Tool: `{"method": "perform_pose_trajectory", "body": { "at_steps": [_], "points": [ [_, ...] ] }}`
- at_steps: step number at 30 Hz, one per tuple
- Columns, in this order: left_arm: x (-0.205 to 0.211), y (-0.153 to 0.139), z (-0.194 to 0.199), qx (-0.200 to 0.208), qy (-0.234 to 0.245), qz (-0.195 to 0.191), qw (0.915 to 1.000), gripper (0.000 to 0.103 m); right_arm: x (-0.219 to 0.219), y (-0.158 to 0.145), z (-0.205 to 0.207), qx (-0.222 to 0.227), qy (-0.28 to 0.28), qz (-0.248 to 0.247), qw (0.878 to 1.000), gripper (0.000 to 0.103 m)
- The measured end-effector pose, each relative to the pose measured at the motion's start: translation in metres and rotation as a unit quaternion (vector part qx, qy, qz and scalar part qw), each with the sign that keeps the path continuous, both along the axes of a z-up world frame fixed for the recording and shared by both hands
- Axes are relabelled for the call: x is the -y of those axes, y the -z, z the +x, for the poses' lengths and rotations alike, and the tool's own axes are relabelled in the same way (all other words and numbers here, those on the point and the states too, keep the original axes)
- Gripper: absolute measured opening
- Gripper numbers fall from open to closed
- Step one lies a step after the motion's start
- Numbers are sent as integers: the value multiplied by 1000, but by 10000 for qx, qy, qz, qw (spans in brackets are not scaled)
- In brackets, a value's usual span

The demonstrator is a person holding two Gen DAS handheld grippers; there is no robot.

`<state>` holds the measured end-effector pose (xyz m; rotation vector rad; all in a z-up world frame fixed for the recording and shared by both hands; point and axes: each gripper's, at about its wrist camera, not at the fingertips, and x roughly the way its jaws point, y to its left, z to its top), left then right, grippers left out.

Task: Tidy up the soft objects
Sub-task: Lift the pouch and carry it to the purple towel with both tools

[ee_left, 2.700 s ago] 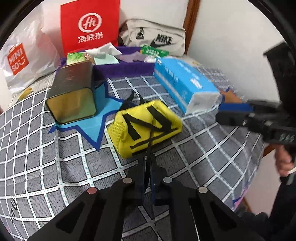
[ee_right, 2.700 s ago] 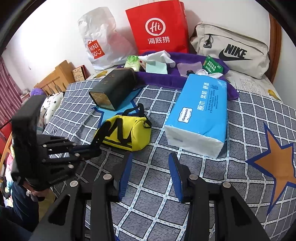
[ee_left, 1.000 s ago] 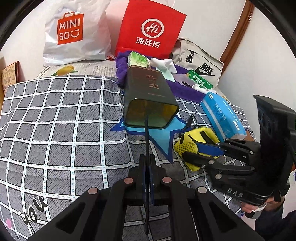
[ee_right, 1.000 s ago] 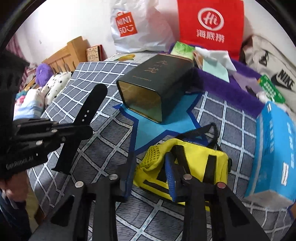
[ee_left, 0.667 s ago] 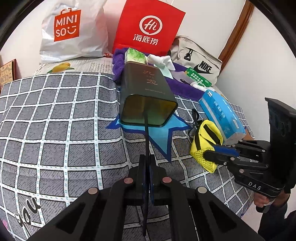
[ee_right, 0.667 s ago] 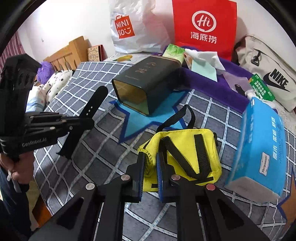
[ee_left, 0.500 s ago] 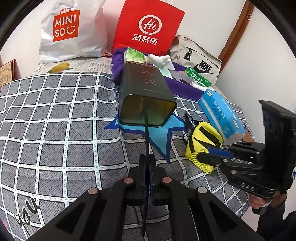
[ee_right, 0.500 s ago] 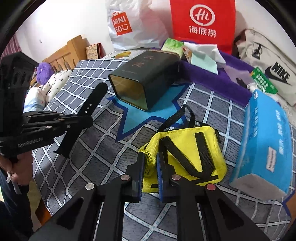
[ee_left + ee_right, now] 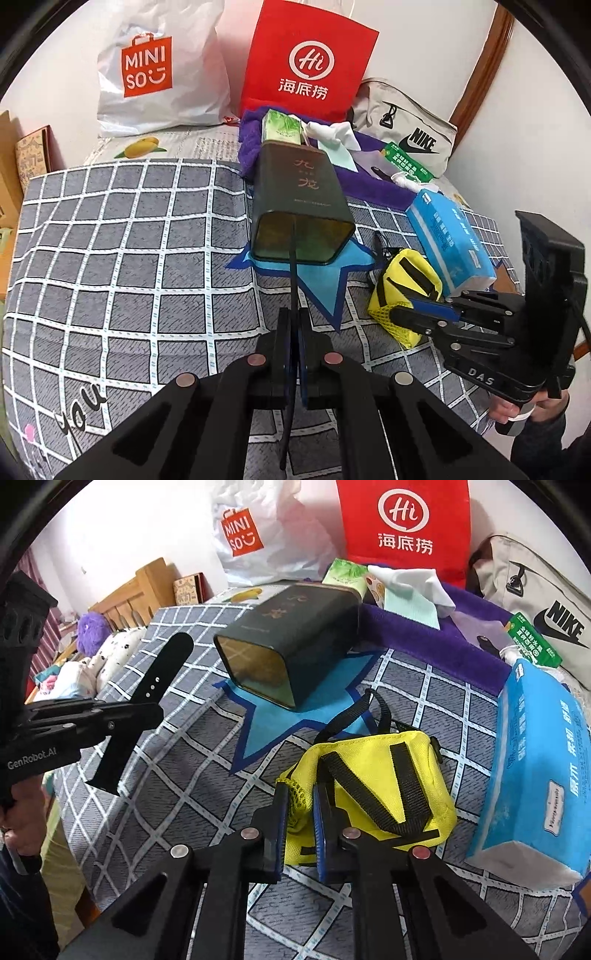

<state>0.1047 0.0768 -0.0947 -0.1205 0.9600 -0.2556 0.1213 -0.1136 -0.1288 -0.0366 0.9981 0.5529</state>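
My left gripper [image 9: 294, 325] is shut on a flat black strap [image 9: 293, 258], which shows broadside in the right wrist view [image 9: 147, 698] and points toward the open mouth of a dark green tin [image 9: 301, 206] lying on its side. My right gripper [image 9: 298, 805] is shut on the mesh corner of a yellow pouch [image 9: 373, 786] with black straps, lying on the checked bedspread [image 9: 110, 258]. The pouch also shows in the left wrist view [image 9: 406, 288], pinched by the right gripper [image 9: 399, 314].
A blue tissue pack [image 9: 539, 760] lies right of the pouch. A purple towel [image 9: 436, 635] with small packets, a Miniso bag [image 9: 155, 70], a red paper bag [image 9: 306, 62] and a Nike bag [image 9: 410, 125] line the wall. The bed edge runs along the left [image 9: 74, 812].
My right gripper closed on the yellow pouch's mesh corner and has shifted it slightly on the bedspread. My left gripper keeps the strap pointed at the tin mouth, barely moving.
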Motion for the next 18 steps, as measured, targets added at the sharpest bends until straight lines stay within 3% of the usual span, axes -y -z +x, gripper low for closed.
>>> {"method": "perform_pose_trajectory", "body": {
  "at_steps": [6,18],
  "points": [
    [5,-18,0,81,-132,164,9997,4,11,-34,-4,210,-50,259,9994,12],
    [14,-56,22,330,-262,288,9987,4,33,-92,19,754,170,285,9966,12]
  ]
}}
